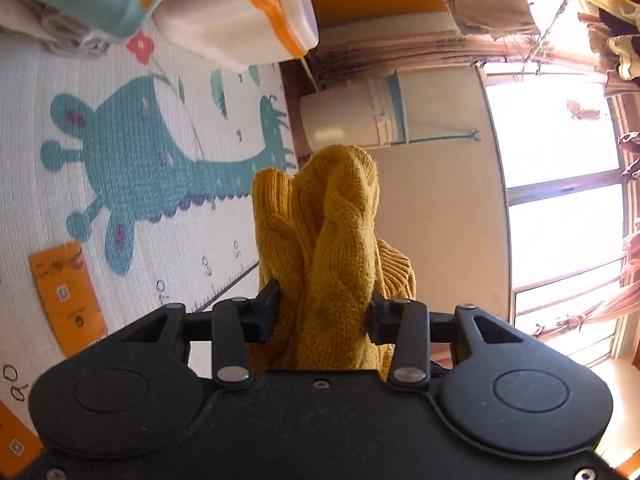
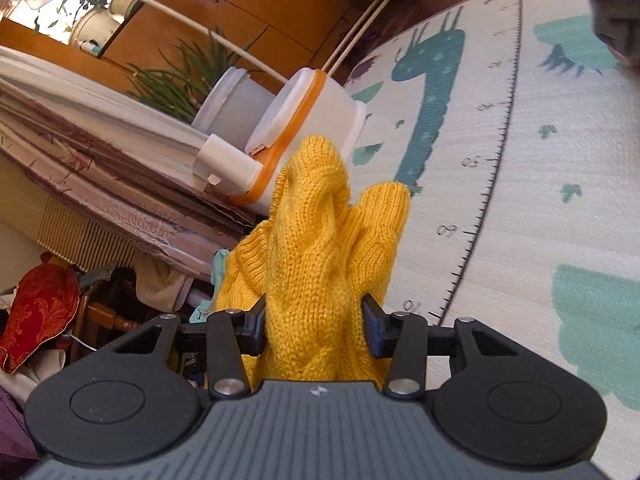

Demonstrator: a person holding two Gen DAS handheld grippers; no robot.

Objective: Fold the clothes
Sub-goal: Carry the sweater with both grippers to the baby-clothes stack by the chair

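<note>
Yellow wool fills the middle of both views. It is a thick knitted sweater (image 1: 320, 248) with cable twists.

In the left wrist view, a soft play mat (image 1: 132, 216) lies on the left. It has a teal giraffe (image 1: 132, 160) and a ruler line with numbers printed on it. 2 orange cards (image 1: 66, 296) lie on the mat near the edge. Above them sits a white tub with an orange rim (image 1: 256, 12). In the middle, the left gripper (image 1: 322, 312) pinches a bunched-up part of the sweater, and the black pads press into the wool from both sides. The wool sticks up past the pads, off the mat. On the right, a bright window (image 1: 560, 184) glows.

In the right wrist view, a red cushion (image 2: 38, 316) lies on the left among a pile of things. A green plant (image 2: 180, 80) stands behind the white tub. In the middle, the right gripper (image 2: 314, 320) pinches another bunch of the same sweater (image 2: 316, 240), with its pads squeezing the wool. On the right, the mat spreads out with its giraffe and ruler line.
</note>
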